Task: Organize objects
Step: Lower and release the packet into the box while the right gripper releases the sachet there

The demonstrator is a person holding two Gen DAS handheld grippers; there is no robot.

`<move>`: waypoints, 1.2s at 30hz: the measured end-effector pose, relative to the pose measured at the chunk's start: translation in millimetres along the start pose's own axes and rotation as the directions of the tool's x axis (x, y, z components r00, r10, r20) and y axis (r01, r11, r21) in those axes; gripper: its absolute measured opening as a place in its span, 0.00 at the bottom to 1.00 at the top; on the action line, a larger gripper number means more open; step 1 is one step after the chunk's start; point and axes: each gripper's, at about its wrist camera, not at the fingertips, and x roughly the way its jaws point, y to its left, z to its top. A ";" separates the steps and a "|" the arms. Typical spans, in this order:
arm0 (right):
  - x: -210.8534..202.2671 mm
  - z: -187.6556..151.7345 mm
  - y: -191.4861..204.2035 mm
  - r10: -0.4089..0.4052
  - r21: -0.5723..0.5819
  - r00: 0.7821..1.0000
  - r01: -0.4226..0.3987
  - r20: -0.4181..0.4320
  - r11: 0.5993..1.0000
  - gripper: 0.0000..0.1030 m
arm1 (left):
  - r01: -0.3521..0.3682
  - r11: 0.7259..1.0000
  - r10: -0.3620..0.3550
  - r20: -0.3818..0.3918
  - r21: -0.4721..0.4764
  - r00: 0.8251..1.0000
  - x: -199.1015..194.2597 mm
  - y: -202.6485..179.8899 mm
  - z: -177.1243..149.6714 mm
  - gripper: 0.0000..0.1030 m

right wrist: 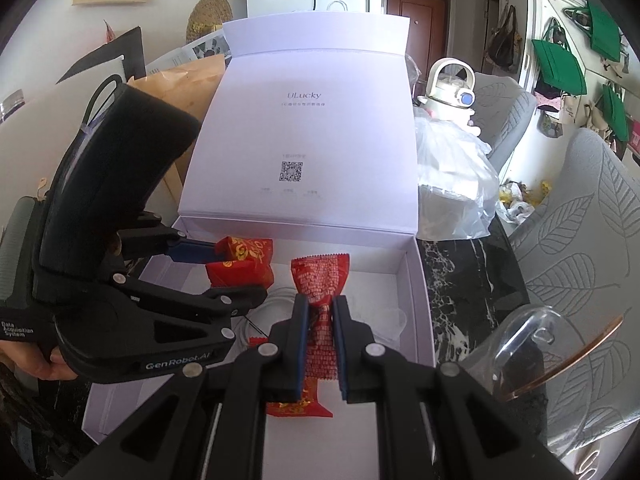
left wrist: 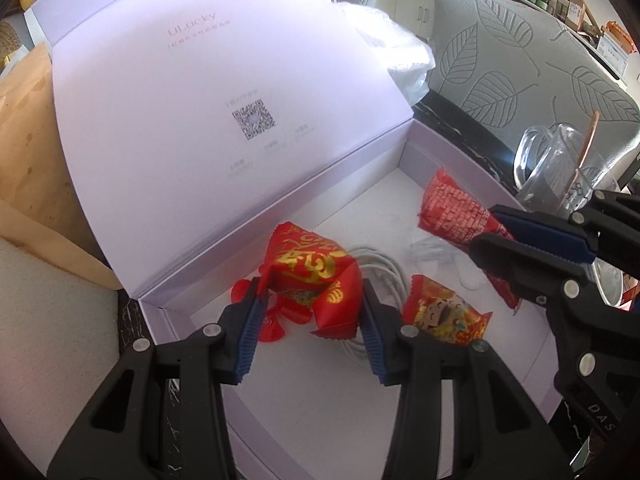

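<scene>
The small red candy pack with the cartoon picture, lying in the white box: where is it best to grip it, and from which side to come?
Probably from above, across the puffy middle of the small candy pack. It lies flat on the floor of the white box, so a side approach would scrape. Its crimped ends are thin and likely slip. Both grippers, left and right, already hold packs.

Left wrist cam sits right behind the left tongs [left wrist: 312, 316], looking steeply down and super close into the open white box [left wrist: 400, 380], with its raised lid [left wrist: 192, 128] filling the upper left. Right wrist cam rides behind the right tongs [right wrist: 320, 344], tilted down less, so it catches the lid [right wrist: 308, 132] head-on plus the room behind. Both share the box interior, and each one sees the other tongs poking in from the side.
</scene>
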 end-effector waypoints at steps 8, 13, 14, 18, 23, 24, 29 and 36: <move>13.1 -4.4 -0.7 0.006 -0.001 1.000 -0.006 -0.029 1.000 0.11 | -0.002 1.000 0.002 -0.008 0.018 1.000 6.3 -3.8 4.0 0.42; 10.5 -3.7 -1.4 0.003 0.000 1.000 -0.003 -0.024 1.000 0.11 | 0.001 1.000 -0.001 -0.012 0.017 1.000 6.1 -5.3 4.3 0.42; 9.6 -3.5 -1.1 0.003 -0.001 1.000 -0.003 -0.023 1.000 0.11 | 0.003 1.000 -0.002 -0.012 0.017 1.000 5.6 -5.5 4.1 0.42; 6.2 -0.9 -0.5 -0.011 0.001 0.999 0.011 -0.030 1.000 0.12 | 0.007 1.000 -0.007 -0.009 0.023 1.000 1.6 -7.4 4.3 0.44; -1.7 3.1 -5.8 -0.031 0.026 0.999 0.031 -0.020 0.999 0.15 | -0.019 1.000 0.019 0.013 0.024 1.000 -11.1 -9.8 6.0 0.52; -4.1 3.5 -6.4 -0.036 0.030 0.999 0.037 -0.018 0.999 0.19 | -0.027 0.999 0.027 0.016 0.024 1.000 -13.6 -10.1 6.3 0.54; -19.8 6.1 -8.2 -0.048 0.035 0.999 0.048 0.006 0.998 0.26 | -0.041 0.999 0.040 0.037 0.011 0.999 -30.3 -8.9 5.5 0.57; -49.7 8.4 -0.4 -0.057 0.027 0.997 0.056 0.048 0.998 0.27 | -0.051 0.999 0.052 0.070 -0.012 0.996 -60.0 -3.1 -1.1 0.57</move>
